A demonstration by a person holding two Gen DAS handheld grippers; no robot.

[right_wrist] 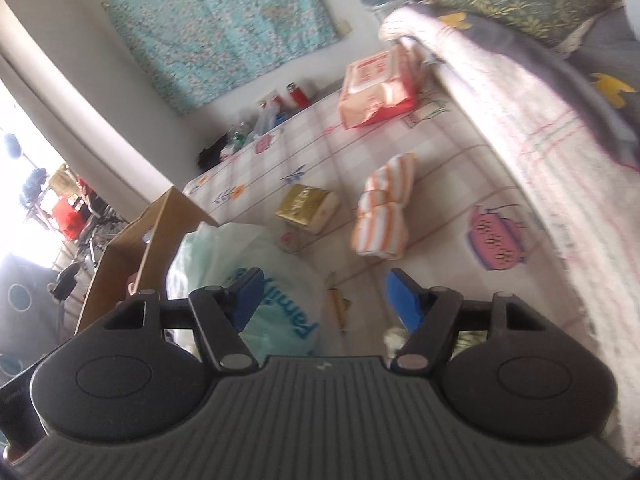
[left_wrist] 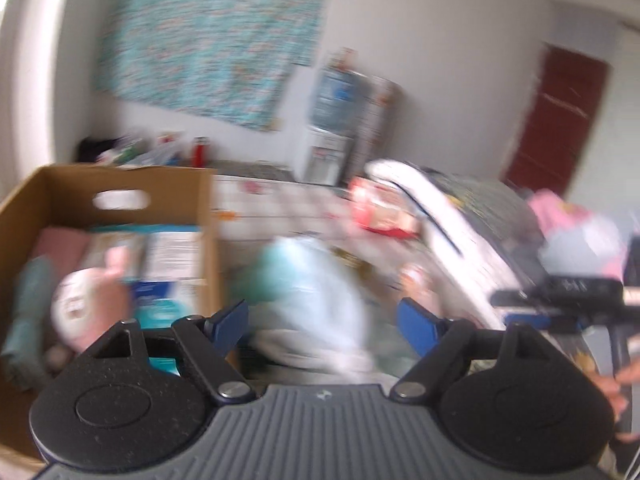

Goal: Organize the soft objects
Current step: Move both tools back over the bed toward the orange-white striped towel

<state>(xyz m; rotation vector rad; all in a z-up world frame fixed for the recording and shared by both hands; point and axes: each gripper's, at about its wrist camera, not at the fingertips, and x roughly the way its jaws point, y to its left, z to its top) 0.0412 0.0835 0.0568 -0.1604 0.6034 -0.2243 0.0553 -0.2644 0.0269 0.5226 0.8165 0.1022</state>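
My left gripper (left_wrist: 322, 306) is open and empty, hovering over a pale blue-and-white plastic bag (left_wrist: 312, 280) on the bed; this view is blurred. A cardboard box (left_wrist: 120, 184) to its left holds tissue packs, a pink cloth and a teal cloth. My right gripper (right_wrist: 323, 278) is also open and empty, above the same printed bag (right_wrist: 276, 280), which lies beside the cardboard box (right_wrist: 156, 236). Beyond its fingers lie a gold tissue pack (right_wrist: 306, 208), rolled orange-striped towels (right_wrist: 384, 208) and a red-and-pink pack (right_wrist: 376, 88) on the checked bedsheet (right_wrist: 440, 208).
A folded blanket (right_wrist: 520, 128) and a patterned pillow (right_wrist: 532, 0) border the bed's right side. Bottles and clutter (right_wrist: 264, 120) line the far edge by the wall. A water dispenser (left_wrist: 332, 132) stands behind the bed. A person's hand (left_wrist: 616, 380) shows at the right edge.
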